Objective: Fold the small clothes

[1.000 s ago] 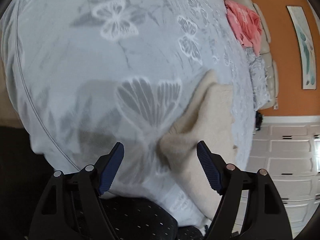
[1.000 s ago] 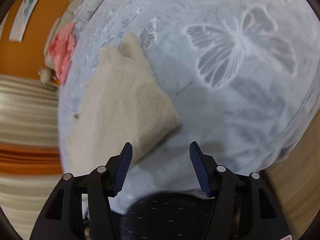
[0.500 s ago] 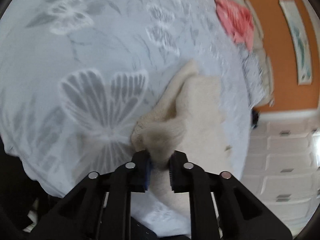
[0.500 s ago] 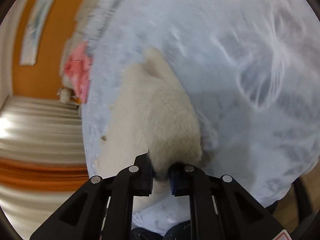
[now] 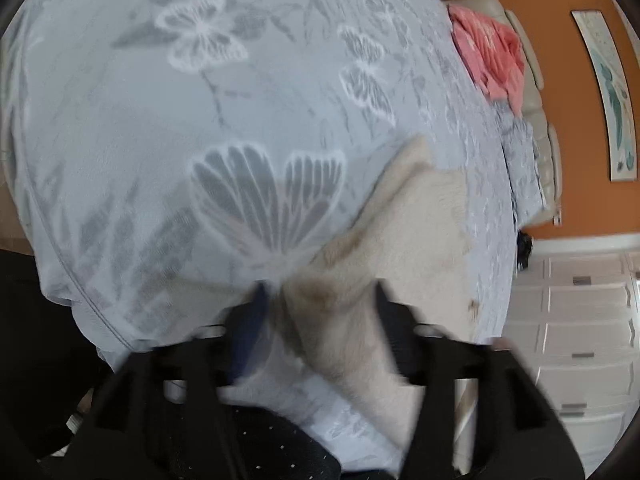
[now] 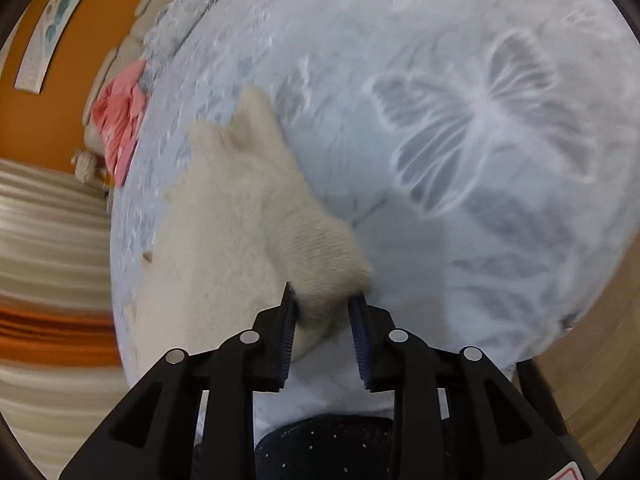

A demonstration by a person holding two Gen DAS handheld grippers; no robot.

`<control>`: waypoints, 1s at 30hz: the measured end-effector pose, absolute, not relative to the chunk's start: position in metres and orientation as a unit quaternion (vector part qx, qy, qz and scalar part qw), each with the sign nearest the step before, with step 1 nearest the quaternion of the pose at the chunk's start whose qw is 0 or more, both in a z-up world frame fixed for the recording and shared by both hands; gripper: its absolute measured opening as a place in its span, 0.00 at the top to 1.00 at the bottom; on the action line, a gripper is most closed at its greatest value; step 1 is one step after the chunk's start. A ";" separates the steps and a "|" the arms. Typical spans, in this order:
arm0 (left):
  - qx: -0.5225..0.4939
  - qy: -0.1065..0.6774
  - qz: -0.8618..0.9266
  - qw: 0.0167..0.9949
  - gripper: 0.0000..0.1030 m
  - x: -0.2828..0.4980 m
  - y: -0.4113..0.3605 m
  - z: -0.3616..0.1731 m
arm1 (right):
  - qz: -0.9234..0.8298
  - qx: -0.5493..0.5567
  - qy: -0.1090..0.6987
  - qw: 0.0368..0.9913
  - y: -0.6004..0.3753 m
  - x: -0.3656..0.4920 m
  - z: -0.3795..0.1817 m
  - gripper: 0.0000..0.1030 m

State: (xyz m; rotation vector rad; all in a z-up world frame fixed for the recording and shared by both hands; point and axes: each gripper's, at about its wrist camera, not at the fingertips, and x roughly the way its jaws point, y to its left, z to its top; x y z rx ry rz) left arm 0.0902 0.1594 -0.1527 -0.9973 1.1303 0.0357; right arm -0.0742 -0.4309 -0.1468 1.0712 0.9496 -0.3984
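left gripper (image 5: 320,320): motion-blurred | cream garment (image 5: 420,216): near edge hidden behind jaws

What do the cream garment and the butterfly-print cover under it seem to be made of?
Cream garment: probably a soft knit or fleece, matte, with fuzzy nap and faint ribbing near its front corner. Butterfly-print cover: likely thin woven fabric, smooth and slightly sheened, with flat printed grey butterflies and a stitched hem.

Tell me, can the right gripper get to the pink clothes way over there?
Probably not from here. The pink clothes lie past the far edge of the table, and the right gripper, its jaws just opening, has the cream garment between them.
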 end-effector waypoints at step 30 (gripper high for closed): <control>-0.398 0.519 -0.019 0.756 0.05 0.133 0.111 -0.172 | 0.035 0.164 0.615 0.770 -0.234 0.203 -0.162 1.00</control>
